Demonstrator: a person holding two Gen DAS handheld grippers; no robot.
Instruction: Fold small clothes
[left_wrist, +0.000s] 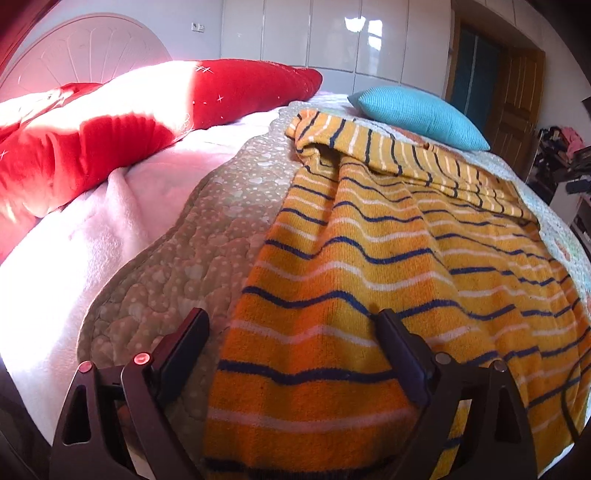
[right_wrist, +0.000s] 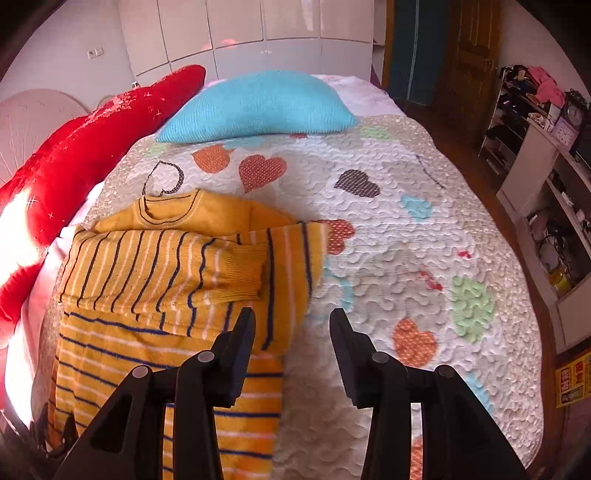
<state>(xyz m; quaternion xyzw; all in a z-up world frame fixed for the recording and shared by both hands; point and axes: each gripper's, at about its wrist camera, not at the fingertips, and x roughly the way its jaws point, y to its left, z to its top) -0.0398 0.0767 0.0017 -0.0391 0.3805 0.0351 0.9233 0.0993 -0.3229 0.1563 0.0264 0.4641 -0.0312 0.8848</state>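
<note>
A small yellow sweater (right_wrist: 155, 280) with navy and white stripes lies on the quilted bedspread (right_wrist: 388, 236), one sleeve folded across its chest and the collar toward the pillows. In the left wrist view the sweater (left_wrist: 351, 266) fills the middle and right. My left gripper (left_wrist: 291, 317) stands wide open over the sweater's lower left edge; its right finger (left_wrist: 395, 343) rests over the fabric, its left finger over the quilt. My right gripper (right_wrist: 291, 317) hangs open above the sweater's right edge, nothing between its fingers.
A turquoise pillow (right_wrist: 258, 107) and a long red cushion (right_wrist: 92, 147) lie at the head of the bed. A pink blanket (left_wrist: 92, 236) covers the left side. Shelves (right_wrist: 546, 192) with clutter stand to the right, a wooden door (right_wrist: 469, 55) behind.
</note>
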